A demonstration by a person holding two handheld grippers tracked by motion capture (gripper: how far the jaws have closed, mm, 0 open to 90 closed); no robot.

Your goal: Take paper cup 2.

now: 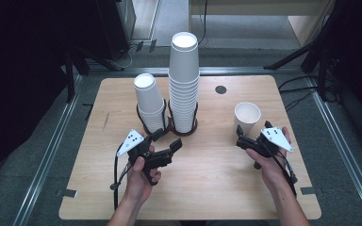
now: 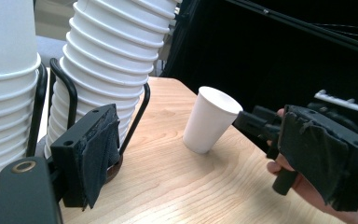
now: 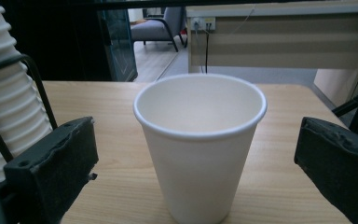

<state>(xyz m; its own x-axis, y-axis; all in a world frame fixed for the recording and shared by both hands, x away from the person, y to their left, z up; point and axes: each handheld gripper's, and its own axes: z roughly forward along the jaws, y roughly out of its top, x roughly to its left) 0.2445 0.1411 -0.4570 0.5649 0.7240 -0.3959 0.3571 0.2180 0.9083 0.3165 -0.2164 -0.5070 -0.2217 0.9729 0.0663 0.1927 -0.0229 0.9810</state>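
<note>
Two tongs, near edge of the wooden surface [image 1: 207,188]: left tongs [image 1: 166,140] gaping, nothing between the jaws; right tongs [image 1: 253,130] spread wide, jaws either side of the single cup [image 1: 247,117] without touching it. One loose cup: plain white paper, upright, empty, rolled rim, standing right of centre. Farther, left of centre: two stacks of white cups in one black wire holder [image 1: 169,123], short stack [image 1: 148,101] left, tall stack [image 1: 184,80] right.
</note>
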